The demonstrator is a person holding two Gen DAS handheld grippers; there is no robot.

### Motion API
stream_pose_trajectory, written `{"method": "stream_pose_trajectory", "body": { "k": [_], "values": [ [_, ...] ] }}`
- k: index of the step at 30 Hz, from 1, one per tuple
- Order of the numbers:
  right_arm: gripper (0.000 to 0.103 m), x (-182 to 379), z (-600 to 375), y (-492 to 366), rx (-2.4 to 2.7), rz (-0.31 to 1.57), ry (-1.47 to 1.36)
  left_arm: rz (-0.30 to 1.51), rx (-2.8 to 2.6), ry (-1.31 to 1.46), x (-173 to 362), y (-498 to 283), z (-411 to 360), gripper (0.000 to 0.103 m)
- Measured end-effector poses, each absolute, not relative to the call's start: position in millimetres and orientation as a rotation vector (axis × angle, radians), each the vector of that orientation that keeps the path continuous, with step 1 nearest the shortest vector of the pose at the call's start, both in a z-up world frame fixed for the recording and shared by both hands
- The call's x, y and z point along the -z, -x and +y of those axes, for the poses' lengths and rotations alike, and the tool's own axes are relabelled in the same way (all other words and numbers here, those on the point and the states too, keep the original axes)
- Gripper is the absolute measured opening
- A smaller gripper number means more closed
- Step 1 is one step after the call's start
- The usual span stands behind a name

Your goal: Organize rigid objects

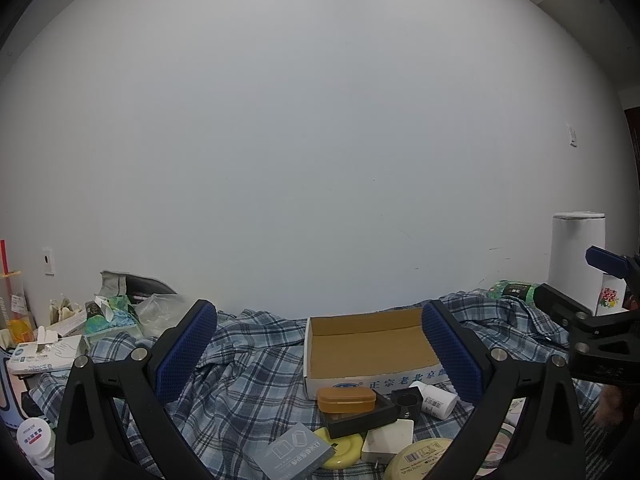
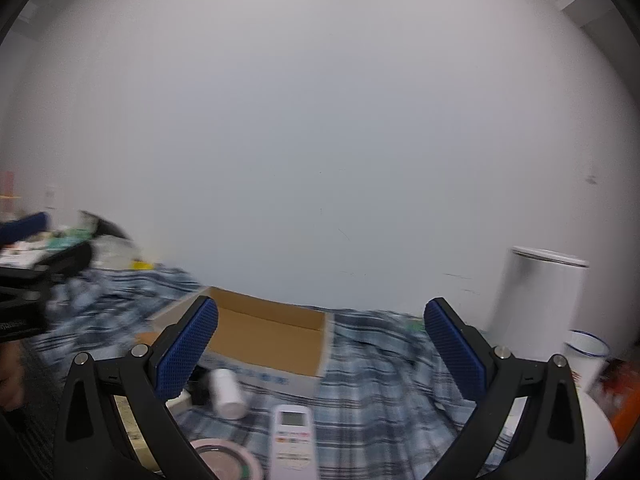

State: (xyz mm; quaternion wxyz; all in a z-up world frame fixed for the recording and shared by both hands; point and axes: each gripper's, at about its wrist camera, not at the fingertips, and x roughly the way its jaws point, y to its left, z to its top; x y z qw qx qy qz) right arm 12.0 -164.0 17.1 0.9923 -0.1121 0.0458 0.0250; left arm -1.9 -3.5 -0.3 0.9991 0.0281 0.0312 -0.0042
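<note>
An open cardboard box (image 1: 370,346) lies empty on a plaid cloth (image 1: 248,364); it also shows in the right wrist view (image 2: 264,340). In front of it lie an orange case (image 1: 346,399) on a black tray (image 1: 362,418), a white bottle (image 1: 434,399), a white adapter (image 1: 388,438), a yellow disc (image 1: 340,450), a grey carton (image 1: 294,454) and a round tin (image 1: 420,460). My left gripper (image 1: 320,354) is open and empty above them. My right gripper (image 2: 320,350) is open and empty over a white remote (image 2: 293,436), a white bottle (image 2: 226,392) and a tape roll (image 2: 224,460). The right gripper also shows at the right edge of the left wrist view (image 1: 600,320).
A white wall stands behind. A tall white canister (image 1: 576,256) and an enamel cup (image 2: 586,354) stand at the right. Tissue packs, a glove box (image 1: 44,354) and bottles crowd the left. A white jar (image 1: 34,440) sits at lower left.
</note>
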Motion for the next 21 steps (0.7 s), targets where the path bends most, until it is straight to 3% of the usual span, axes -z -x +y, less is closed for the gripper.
{"method": "stream_pose_trajectory", "body": {
  "k": [9, 16, 21],
  "values": [
    [0.103, -21, -176, -30, -0.04, 0.221, 0.172, 0.127, 0.064, -0.051, -9, 3, -6, 0.103],
    [0.103, -20, -198, -58, -0.108, 0.472, 0.057, 0.195, 0.07, -0.086, -17, 9, -15, 0.103],
    [0.092, -2, -203, -73, -0.163, 0.635, 0.015, 0.311, 0.059, -0.045, -12, -10, -5, 0.103]
  ]
}}
